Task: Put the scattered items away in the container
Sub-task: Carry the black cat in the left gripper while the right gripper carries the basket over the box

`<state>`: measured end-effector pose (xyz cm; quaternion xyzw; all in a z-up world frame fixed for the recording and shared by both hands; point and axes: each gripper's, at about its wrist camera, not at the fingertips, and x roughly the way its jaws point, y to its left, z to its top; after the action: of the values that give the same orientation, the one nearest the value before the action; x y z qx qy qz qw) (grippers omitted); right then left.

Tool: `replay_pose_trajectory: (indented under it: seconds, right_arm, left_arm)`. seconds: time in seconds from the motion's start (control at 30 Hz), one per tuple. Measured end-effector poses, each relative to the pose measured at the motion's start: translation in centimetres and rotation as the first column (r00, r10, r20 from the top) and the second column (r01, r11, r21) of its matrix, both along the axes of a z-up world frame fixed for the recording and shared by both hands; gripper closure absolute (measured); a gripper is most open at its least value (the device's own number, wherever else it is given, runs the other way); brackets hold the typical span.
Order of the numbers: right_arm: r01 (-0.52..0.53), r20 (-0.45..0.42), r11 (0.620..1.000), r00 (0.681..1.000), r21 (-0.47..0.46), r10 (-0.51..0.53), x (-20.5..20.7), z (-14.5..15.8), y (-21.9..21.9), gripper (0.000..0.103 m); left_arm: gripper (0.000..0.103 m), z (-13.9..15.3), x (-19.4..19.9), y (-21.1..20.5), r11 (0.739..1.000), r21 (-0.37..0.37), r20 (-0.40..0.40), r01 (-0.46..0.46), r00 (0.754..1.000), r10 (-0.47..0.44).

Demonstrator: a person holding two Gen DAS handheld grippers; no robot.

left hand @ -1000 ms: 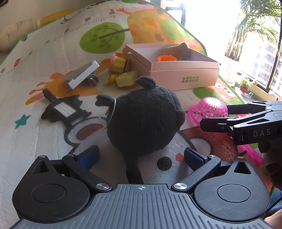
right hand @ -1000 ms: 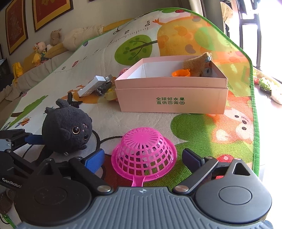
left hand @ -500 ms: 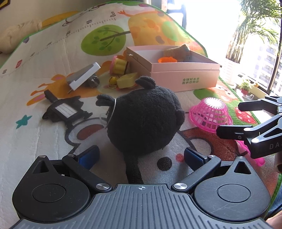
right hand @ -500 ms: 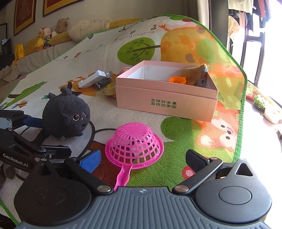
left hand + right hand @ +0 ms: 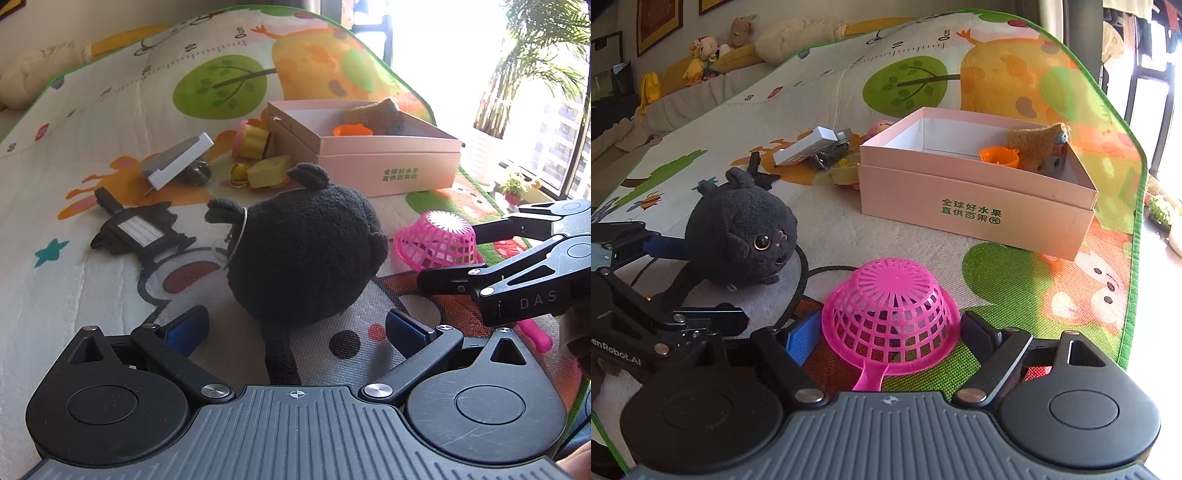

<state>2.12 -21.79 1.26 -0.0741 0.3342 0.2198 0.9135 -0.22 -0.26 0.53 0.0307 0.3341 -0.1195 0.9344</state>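
play mat (image 5: 923, 236) carries pink box (image 5: 975, 206); black plush (image 5: 738, 236); pink strainer (image 5: 890, 314) upside down

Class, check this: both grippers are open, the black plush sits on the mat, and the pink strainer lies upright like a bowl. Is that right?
Not quite. The right wrist view shows the pink strainer upside down, dome up, between the open right gripper's fingers. The rest holds: left gripper open, black plush on the mat.
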Motion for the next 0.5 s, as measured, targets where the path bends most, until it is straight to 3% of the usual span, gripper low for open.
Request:
replay_pose_trajectory:
  seconds: [0.17, 0.33, 0.5]
  right_arm:
    - [-0.003, 0.028, 1.000, 1.000, -0.003, 0.003, -1.7, 0.6, -0.2, 0.020]
    - [0.007, 0.055, 1.000, 0.998, -0.004, -0.007, -2.5, 1.3, -0.5, 0.020]
    - [0.009, 0.076, 1.000, 0.997, -0.001, -0.009, -3.4, 1.9, -0.8, 0.020]
  left_arm:
    - [0.000, 1.5, 0.2, 0.2, 0.996, -0.077, 0.030, -0.040, 0.999, 0.042]
    - [0.000, 1.8, 2.6, -2.1, 0.999, -0.007, -0.011, -0.038, 0.999, 0.038]
    - [0.000, 1.9, 3.8, -3.0, 0.998, -0.002, -0.002, -0.058, 0.998, 0.058]
